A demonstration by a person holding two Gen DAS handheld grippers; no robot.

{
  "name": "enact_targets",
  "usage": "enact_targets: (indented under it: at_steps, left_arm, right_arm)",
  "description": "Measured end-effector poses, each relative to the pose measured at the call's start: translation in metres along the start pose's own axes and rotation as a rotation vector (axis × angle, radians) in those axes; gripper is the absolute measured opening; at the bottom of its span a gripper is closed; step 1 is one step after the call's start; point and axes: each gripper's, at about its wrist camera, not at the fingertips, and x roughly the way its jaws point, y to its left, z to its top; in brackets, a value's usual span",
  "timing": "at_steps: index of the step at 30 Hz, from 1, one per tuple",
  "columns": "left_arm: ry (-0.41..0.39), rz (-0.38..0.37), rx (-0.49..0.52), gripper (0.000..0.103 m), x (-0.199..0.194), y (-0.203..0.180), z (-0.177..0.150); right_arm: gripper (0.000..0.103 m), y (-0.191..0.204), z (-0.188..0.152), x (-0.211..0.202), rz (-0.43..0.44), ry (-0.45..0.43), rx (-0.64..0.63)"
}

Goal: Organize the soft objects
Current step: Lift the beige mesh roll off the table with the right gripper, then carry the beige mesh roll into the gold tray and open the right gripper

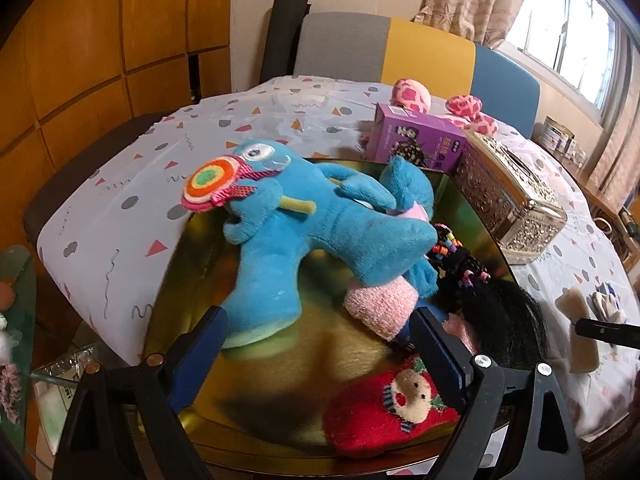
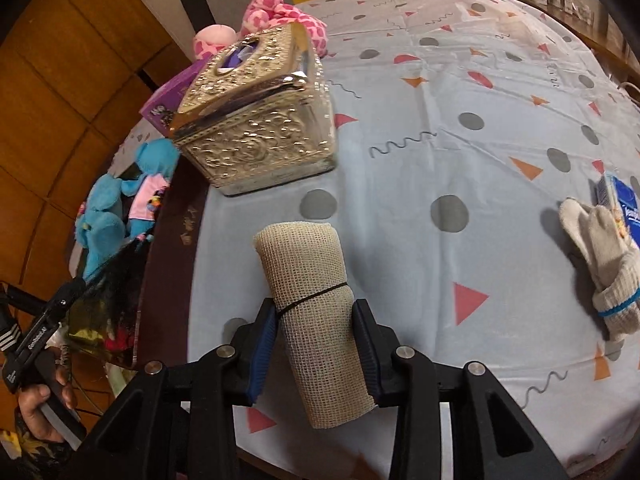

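Your blue box (image 2: 622, 204) beside the knit glove (image 2: 600, 252) — cut by the frame edge, label unreadable; purple box (image 2: 162, 106) mostly hidden behind the silver tissue box (image 2: 256, 128).

Plush toy (image 1: 304, 216) lay in the tray (image 1: 280, 364), head toward the far left corner. Sock (image 1: 384, 412) sat in the tray's near right part, wig (image 1: 500, 300) at its right edge. Cardboard box (image 1: 416, 140) stood behind the tray, metal box (image 1: 508, 196) just right of it. Burlap roll (image 2: 316, 320) lay on the tablecloth (image 2: 460, 120), glove (image 2: 600, 256) well to its right.
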Motion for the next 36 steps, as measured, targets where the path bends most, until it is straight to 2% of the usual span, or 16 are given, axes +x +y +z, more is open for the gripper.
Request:
enact_targets:
  at_steps: [5,9,18,25,29,31,36]
  left_arm:
    - [-0.009,0.015,-0.042,0.092,-0.003,0.012,0.005]
    - [-0.019,0.033,-0.068,0.092,-0.006,0.023,0.007]
    - [-0.067,0.107,-0.138,0.092,-0.020,0.061,0.022]
    - [-0.100,0.170,-0.222,0.092,-0.033,0.098,0.028]
    - [-0.100,0.183,-0.244,0.092,-0.034,0.107,0.026]
    - [-0.098,0.182,-0.254,0.092,-0.034,0.110,0.025]
    - [-0.102,0.176,-0.261,0.092,-0.033,0.113,0.025]
  right_arm:
    - [0.037,0.015,0.001,-0.021,0.057,-0.073,-0.024]
    - [0.037,0.042,0.005,-0.034,0.098,-0.115,-0.105]
    - [0.037,0.115,0.004,-0.029,0.192,-0.097,-0.293]
    - [0.037,0.186,0.004,-0.002,0.331,-0.015,-0.408]
    - [0.037,0.224,-0.001,0.031,0.356,0.065,-0.464]
    - [0.037,0.246,-0.008,0.052,0.390,0.133,-0.507]
    - [0.039,0.283,-0.023,0.099,0.378,0.230,-0.588]
